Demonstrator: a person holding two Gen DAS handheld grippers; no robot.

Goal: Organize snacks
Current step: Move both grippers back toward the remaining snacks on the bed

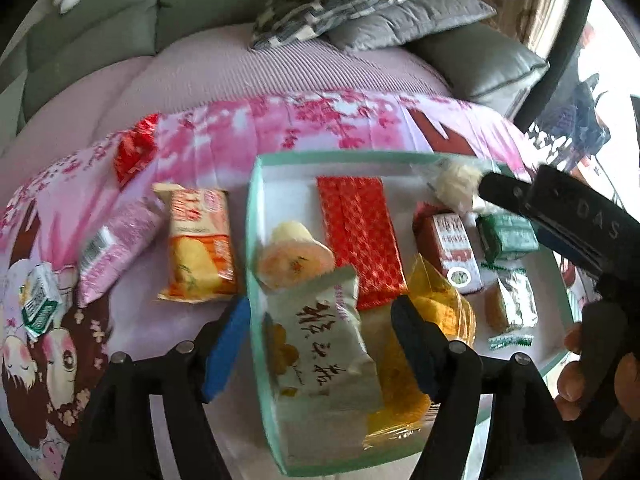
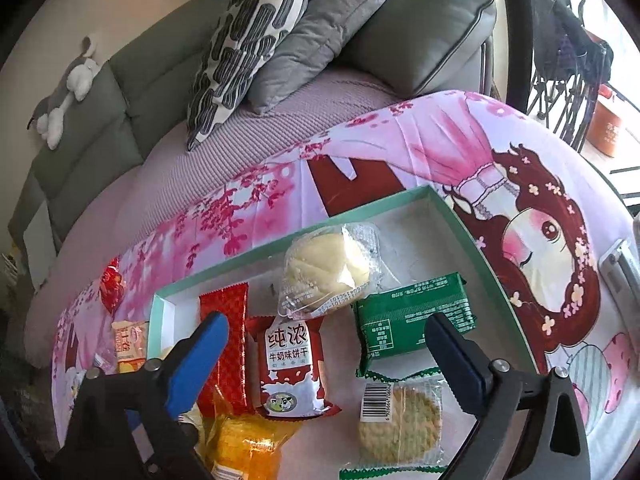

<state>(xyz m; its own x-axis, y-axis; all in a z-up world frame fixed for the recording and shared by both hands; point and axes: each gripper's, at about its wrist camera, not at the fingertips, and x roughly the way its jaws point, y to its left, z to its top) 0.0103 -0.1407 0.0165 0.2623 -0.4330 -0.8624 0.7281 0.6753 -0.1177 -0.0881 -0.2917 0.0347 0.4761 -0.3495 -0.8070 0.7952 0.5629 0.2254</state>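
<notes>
While both jaws stand spread, the teal box (image 2: 476, 240) holds wrapped snacks (bun (image 2: 332, 268), biscuits (image 2: 400, 428)).

Home living room, grey sofa (image 2: 100, 92), throw pillows (image 2: 248, 48), plush toy (image 2: 68, 88), cartoon tablecloth (image 2: 520, 208)

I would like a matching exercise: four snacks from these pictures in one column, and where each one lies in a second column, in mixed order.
Things:
1. green packet
2. orange-and-white packet
3. round cookie
4. small red sachet

Places:
A. outside the tray, on the cloth beyond its far-left corner
B. inside the tray, nearest the right wrist camera
C. on the cloth, just outside the tray's left wall
D. inside the tray, just beyond the cookie

Pairs: 1-D, 2-C, 3-B, 4-A
</notes>
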